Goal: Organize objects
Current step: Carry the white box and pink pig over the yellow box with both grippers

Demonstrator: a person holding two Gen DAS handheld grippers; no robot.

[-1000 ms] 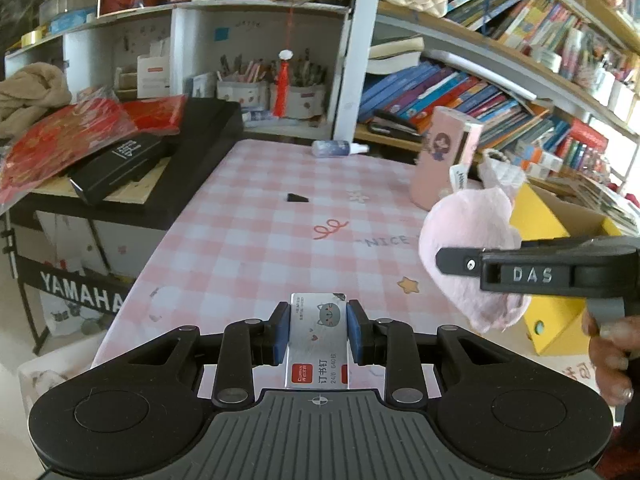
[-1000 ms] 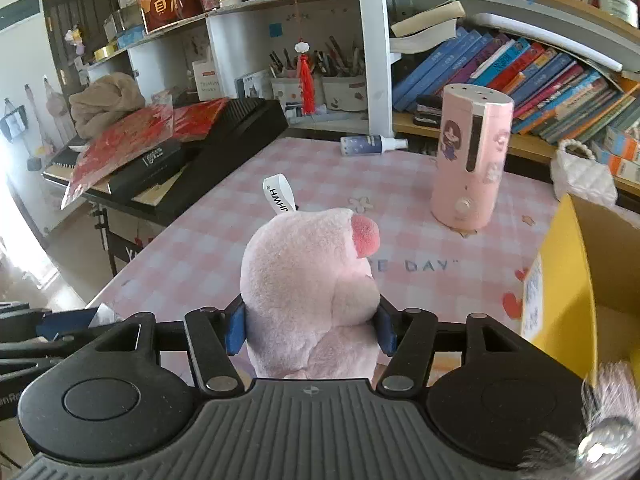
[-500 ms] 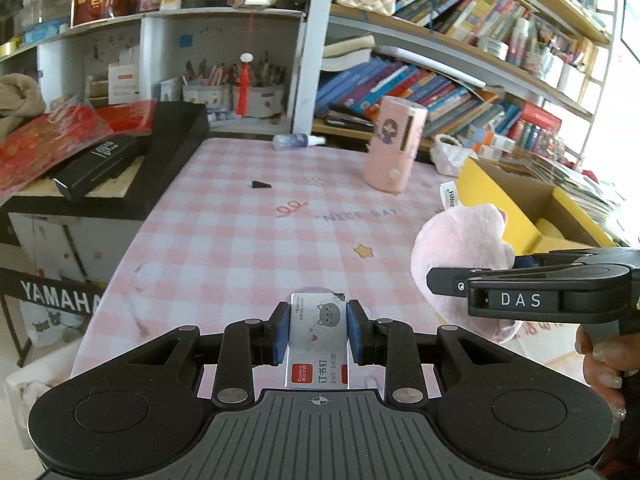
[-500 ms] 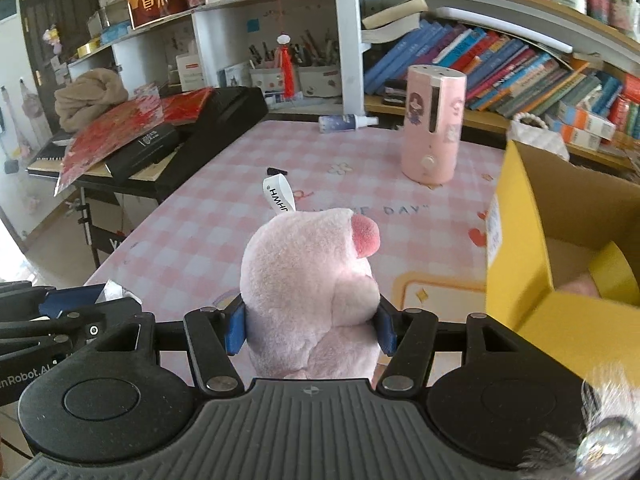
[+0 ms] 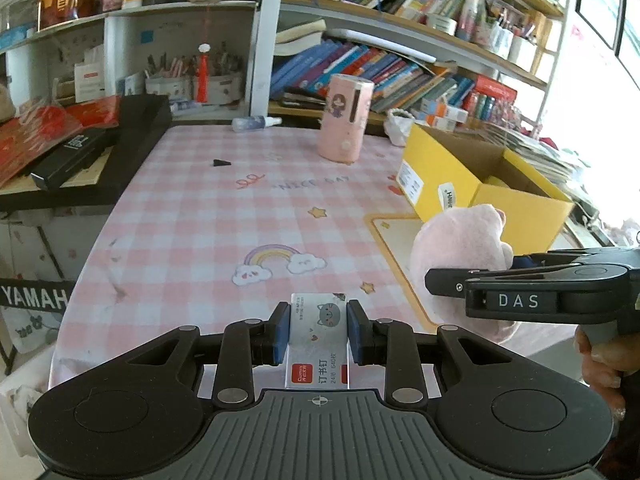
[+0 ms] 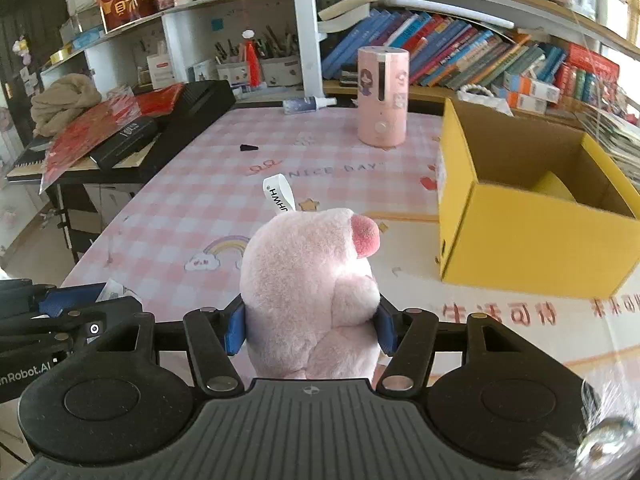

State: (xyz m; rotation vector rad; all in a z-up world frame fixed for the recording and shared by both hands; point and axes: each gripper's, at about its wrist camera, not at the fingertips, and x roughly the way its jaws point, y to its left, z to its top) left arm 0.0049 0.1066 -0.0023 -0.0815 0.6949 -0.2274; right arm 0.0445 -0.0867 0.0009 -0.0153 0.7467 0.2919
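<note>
The left gripper is clenched on a staple box, its blue pads pressing both sides, held over the near edge of the table. The right gripper squeezes a pink plush pig round the body, its white tag sticking up. A yellow box stands open at the table's right edge, with something yellow inside, perhaps a tape roll. A pink canister stands near the far edge
</note>
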